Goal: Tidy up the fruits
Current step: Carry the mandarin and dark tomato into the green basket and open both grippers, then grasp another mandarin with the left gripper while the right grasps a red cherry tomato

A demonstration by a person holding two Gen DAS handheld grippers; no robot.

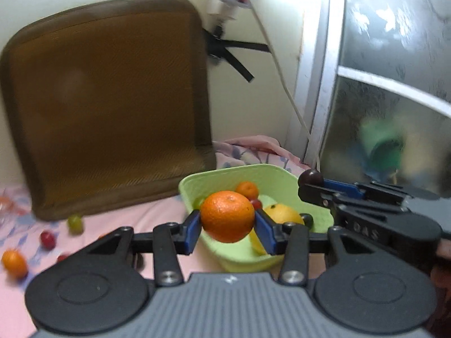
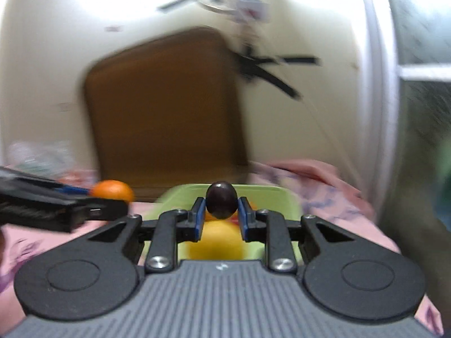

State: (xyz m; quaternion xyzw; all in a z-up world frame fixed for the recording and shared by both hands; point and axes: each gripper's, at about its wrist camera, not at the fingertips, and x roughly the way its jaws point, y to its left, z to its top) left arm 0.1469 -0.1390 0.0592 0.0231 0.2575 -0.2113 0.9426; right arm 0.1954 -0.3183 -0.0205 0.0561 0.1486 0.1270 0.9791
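Observation:
My left gripper is shut on a large orange and holds it above the near left edge of a light green bowl. The bowl holds a small orange, a yellow fruit, a red fruit and a dark one. My right gripper is shut on a dark plum above the same bowl; it shows in the left wrist view at the bowl's right rim. The left gripper with its orange shows at the left of the right wrist view.
Loose fruits lie on the pink floral cloth at left: a green grape, a red one, a small orange. A brown cushion leans on the wall behind. A frosted window stands at right.

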